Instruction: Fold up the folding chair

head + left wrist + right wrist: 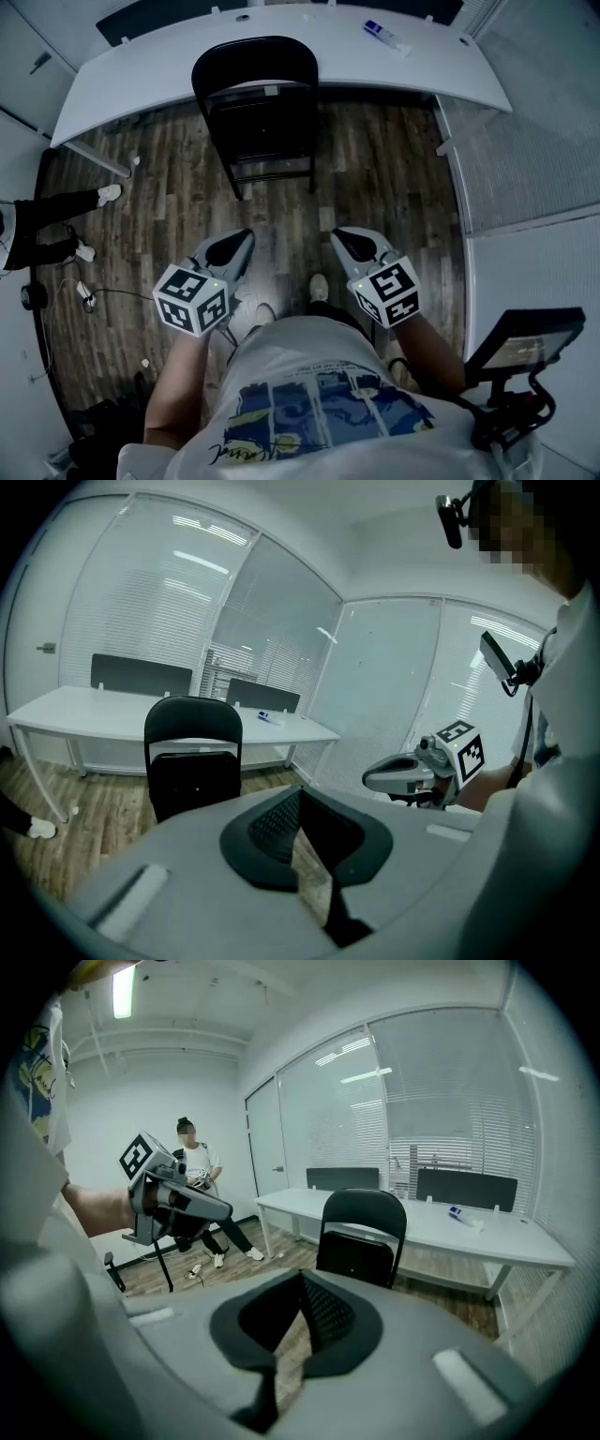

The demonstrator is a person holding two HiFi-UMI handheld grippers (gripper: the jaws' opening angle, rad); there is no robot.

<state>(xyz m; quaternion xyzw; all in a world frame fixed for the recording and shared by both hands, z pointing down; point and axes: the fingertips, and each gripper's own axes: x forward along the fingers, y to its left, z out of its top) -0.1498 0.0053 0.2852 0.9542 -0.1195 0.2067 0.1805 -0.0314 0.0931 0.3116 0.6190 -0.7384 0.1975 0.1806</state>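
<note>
Closest in, past the person's white printed shirt [319, 394], the grey left gripper [232, 250] and grey right gripper [353, 246] are both clenched on nothing. Well ahead of them, the black metal folding chair [258, 112] stands fully open on the wood-plank floor [375, 169], just in front of the long white desk [281, 47]. I judge nothing is done yet: reaching, gripping and collapsing the chair all remain

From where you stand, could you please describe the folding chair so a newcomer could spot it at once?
A long white desk spans the room's far side. The folding chair stands on the wood floor before its middle. It is the only seat at that desk, all black with a rounded backrest.
</note>
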